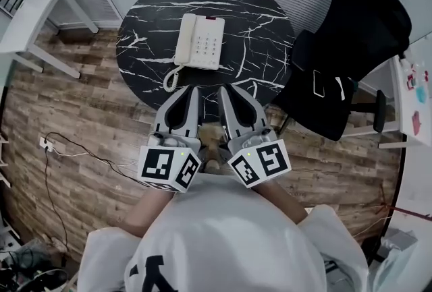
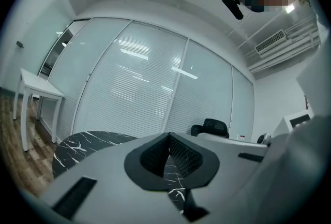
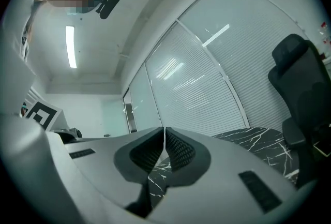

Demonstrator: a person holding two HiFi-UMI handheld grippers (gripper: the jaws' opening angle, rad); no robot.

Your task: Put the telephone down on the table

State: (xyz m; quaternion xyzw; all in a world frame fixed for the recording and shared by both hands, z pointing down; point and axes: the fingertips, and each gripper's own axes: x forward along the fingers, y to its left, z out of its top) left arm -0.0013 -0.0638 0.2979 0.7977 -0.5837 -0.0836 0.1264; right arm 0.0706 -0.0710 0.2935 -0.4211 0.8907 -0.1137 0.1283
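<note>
A white telephone (image 1: 200,42) with its handset on the left side and a coiled cord lies on the round black marble table (image 1: 263,34), near its middle. My left gripper (image 1: 192,90) and right gripper (image 1: 225,90) hang side by side at the table's near edge, short of the phone. Both are shut with nothing between the pads. In the left gripper view the left gripper (image 2: 168,137) has its jaws pressed together over the marble table (image 2: 83,146). The right gripper (image 3: 164,131) looks the same, with the table (image 3: 261,140) beyond it. The phone shows in neither gripper view.
A black office chair (image 1: 351,54) stands right of the table, also seen in the right gripper view (image 3: 302,93). A white side table (image 1: 34,21) is at the far left. Cables (image 1: 74,149) trail over the wood floor. Blinds cover the glass wall (image 2: 150,88) behind.
</note>
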